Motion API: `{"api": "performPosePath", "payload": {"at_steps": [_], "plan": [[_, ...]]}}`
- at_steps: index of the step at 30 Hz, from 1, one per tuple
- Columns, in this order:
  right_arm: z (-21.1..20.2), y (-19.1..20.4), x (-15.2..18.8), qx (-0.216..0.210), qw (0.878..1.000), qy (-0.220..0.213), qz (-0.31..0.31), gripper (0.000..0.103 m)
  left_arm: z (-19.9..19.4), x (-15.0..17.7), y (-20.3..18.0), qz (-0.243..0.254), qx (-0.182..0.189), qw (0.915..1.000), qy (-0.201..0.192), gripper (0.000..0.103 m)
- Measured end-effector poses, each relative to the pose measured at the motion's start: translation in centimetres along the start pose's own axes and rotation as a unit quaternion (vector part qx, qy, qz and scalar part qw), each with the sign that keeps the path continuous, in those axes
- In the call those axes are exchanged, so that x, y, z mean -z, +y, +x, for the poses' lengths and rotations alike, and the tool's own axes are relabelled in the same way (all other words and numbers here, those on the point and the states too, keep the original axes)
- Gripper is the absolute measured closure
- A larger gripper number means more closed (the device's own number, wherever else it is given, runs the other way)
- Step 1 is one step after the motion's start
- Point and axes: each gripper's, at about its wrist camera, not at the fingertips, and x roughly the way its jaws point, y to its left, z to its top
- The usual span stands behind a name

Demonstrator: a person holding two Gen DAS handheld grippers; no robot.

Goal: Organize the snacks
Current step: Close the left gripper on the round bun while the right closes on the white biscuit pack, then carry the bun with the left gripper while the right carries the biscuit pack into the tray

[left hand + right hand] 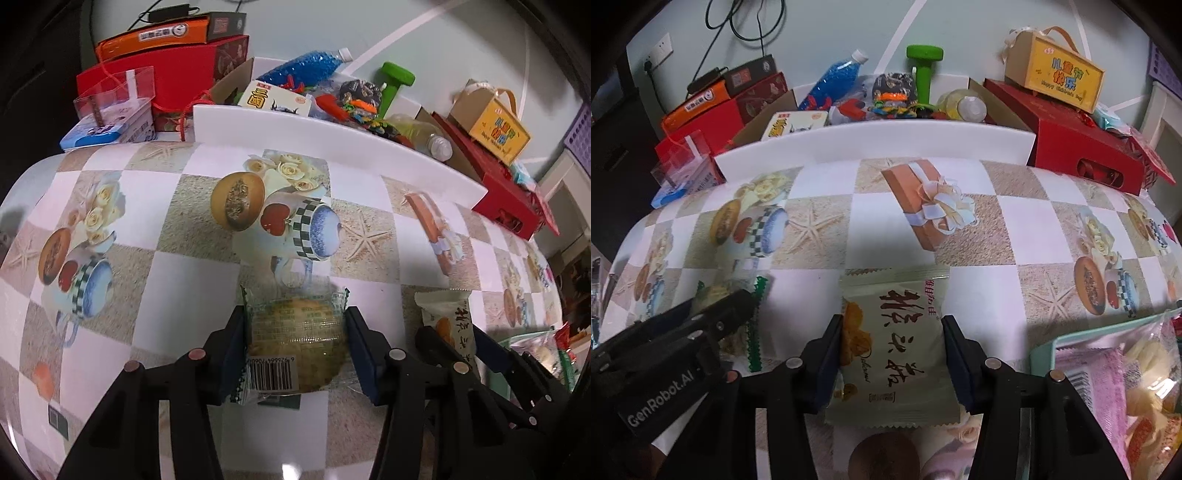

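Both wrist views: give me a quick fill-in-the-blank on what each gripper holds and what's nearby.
1. The left gripper is shut on a clear-wrapped ____.
2. The white snack packet sits between the jaws of the ____ gripper.
3. The mint basket lies to the ____ of that packet.
4. The dumbbell at the back is ____.

Missing words: pastry; right; right; green

A blue-bead bottle [833,83], green dumbbell [924,66] and yellow gift box [1057,82] are seen behind a white board [875,142] on the patterned tablecloth [1027,236].
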Motion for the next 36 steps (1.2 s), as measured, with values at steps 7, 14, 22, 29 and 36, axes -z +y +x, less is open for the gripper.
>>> {"api": "performPosePath", "payload": {"at_steps": [7,14,22,29,36], "plan": [[-3.2,-0.7,0.3,-0.006,1.000,-0.007,0.013,0.048,-3.6,0.4,-0.1,-0.019,0.009,0.9996,-0.017,0.049],[-7.4,-2.8,1.1,-0.006,0.999,-0.014,0.034,0.048,-8.3,1.1,-1.2,-0.019,0.013,0.9987,-0.045,0.049],[-12.8,-8.0,2.2,-0.007,0.997,-0.043,0.059,0.048,-11.8,3.5,-4.1,-0.011,0.046,0.9971,-0.060,0.049],[-16.9,-15.3,3.9,0.026,0.993,-0.076,0.090,0.048,-12.3,6.7,-10.0,0.031,0.095,0.9941,-0.043,0.049],[-18.1,-22.5,7.7,0.063,0.987,-0.065,0.131,0.048,-12.5,10.6,-15.7,0.105,0.120,0.9869,-0.029,0.049]]}}
